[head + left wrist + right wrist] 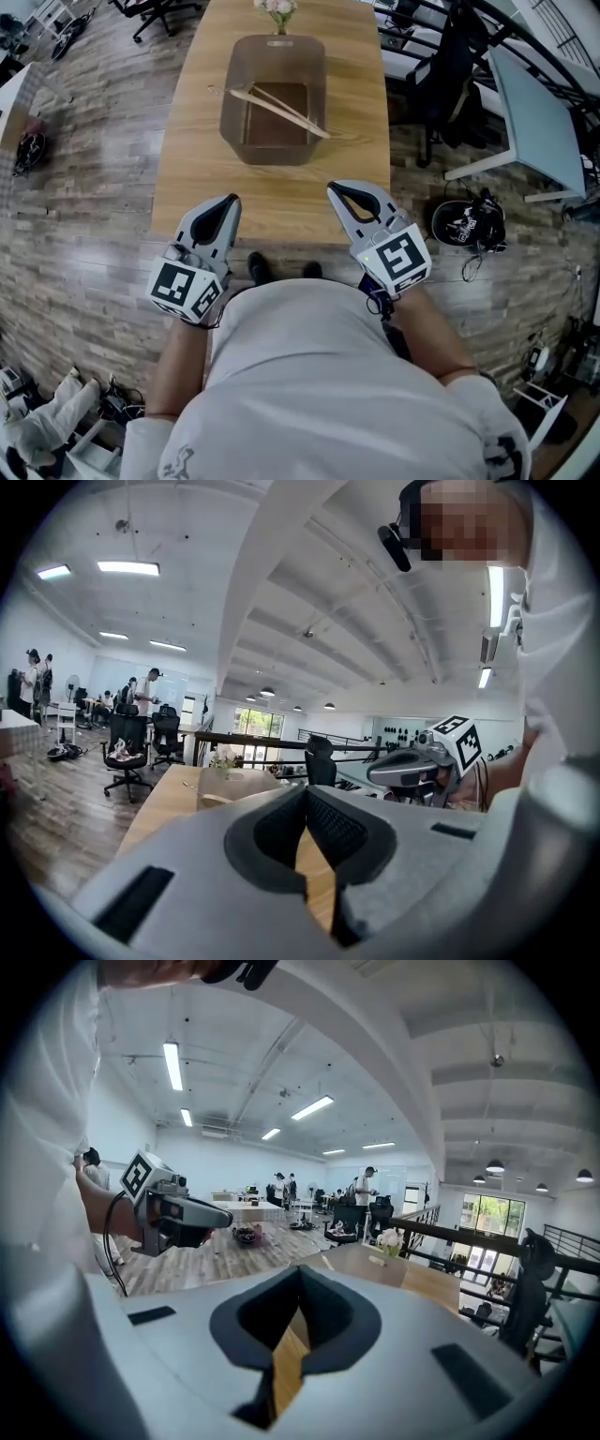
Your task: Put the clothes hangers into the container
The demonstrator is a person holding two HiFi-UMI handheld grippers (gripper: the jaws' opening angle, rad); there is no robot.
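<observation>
Two wooden clothes hangers point(284, 109) lie crossed inside the translucent brown container point(236, 131) on the far half of the wooden table point(187, 187). My left gripper point(231, 201) hovers at the table's near edge, left of centre, jaws closed together with nothing between them. My right gripper point(335, 190) is level with it to the right, also shut and empty. In the left gripper view the jaws point(305, 793) meet at the tips and the right gripper point(412, 767) shows beside them. In the right gripper view the shut jaws point(300, 1273) point along the table, with the left gripper point(184, 1214) to the left.
A vase of white flowers point(278, 11) stands behind the container. A black helmet point(467, 225) lies on the floor to the right, next to a white desk point(539, 122) and a dark chair point(459, 66). My shoes point(281, 270) are at the table's near edge.
</observation>
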